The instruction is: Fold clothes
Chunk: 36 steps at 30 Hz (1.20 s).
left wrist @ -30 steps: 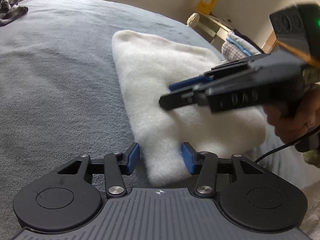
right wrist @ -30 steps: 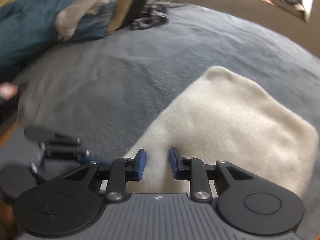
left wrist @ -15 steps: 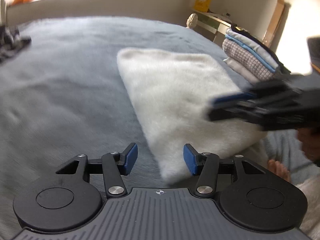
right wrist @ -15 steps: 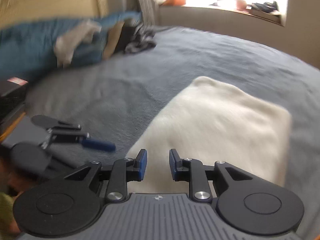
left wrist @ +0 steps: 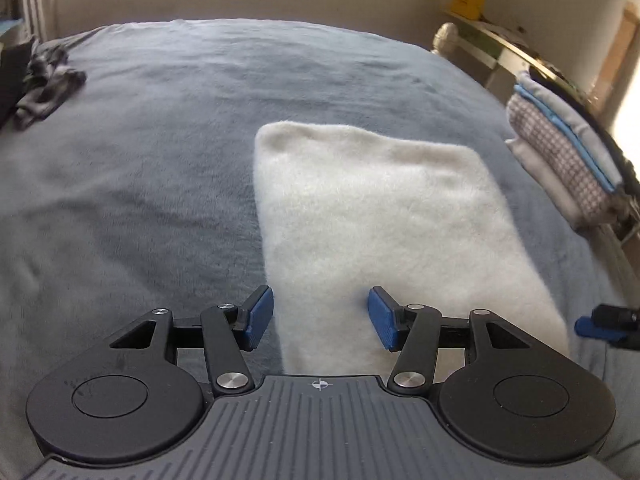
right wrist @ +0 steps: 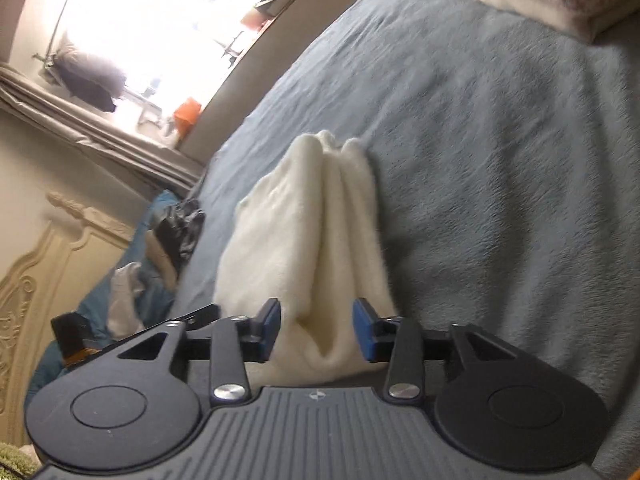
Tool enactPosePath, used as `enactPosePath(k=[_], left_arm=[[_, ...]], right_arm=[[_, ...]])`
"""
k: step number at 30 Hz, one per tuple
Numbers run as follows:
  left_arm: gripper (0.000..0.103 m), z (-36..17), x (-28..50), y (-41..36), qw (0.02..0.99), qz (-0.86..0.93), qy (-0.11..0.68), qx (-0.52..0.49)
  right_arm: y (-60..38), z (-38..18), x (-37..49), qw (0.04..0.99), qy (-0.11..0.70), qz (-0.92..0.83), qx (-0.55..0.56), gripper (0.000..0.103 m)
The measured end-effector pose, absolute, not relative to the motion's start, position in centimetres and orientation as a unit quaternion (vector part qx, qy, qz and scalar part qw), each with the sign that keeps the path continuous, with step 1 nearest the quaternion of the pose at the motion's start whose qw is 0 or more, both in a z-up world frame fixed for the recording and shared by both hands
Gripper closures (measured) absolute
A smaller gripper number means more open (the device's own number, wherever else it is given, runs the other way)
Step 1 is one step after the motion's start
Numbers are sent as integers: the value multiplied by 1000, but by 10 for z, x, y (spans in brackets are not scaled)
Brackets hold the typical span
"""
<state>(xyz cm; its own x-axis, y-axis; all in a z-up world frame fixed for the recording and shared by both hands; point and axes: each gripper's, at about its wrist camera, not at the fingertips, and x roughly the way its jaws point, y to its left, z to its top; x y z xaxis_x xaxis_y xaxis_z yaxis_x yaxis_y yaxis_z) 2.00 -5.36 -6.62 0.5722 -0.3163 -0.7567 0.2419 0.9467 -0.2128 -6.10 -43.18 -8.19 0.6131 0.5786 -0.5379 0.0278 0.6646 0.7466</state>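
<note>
- Grey bedcover (left wrist: 160,160) filling both views, wide and rumpled.
- Folded white fleece garment (left wrist: 380,208) lying flat on the bedcover, right of centre in the left wrist view, one long edge running toward the camera.
- Stack of folded clothes (left wrist: 560,152) at the right edge of the bed, well apart from the white garment; dark crumpled clothing (left wrist: 44,84) far off at the upper left.
- Left gripper (left wrist: 320,316) pitched down over the near end of the garment, blue pads (left wrist: 260,316) about half apart; just been opening, nothing pinched, left pad over grey cover, right pad over white fleece, contact not clear.
- Right gripper (right wrist: 316,328) rolled hard onto its side, horizon steeply tilted, pointing along the garment's layered edge (right wrist: 320,240); only a blue tip showing at the right border of the left wrist view (left wrist: 600,324).
- Right jaws just been opening, now moderately apart, the folded edge standing between the pads with a gap visible on each side, so no grip.
- Against a second ago: right gripper gone from above the fleece in front of the left camera to the far right side, and turned from level to sideways.
- Left view raised since then, more of the bed, window sill and clothes stack now visible.
- Garment in the same place, same folded shape.
</note>
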Motion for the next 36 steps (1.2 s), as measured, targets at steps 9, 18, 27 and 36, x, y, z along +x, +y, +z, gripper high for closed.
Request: enactPosePath(k=[9, 18, 27, 36], left_arm=[[47, -61, 15, -59, 888, -111, 443, -56], [47, -62, 17, -41, 885, -58, 444, -129], [47, -61, 15, -35, 885, -36, 441, -143], [47, -65, 17, -33, 881, -40, 444, -155]], right_arm=[[-411, -97, -49, 819, 416, 224, 327, 41], [-413, -103, -41, 802, 411, 264, 343, 32], [-422, -112, -34, 789, 432, 244, 363, 33], [-417, -112, -16, 779, 424, 273, 373, 32]])
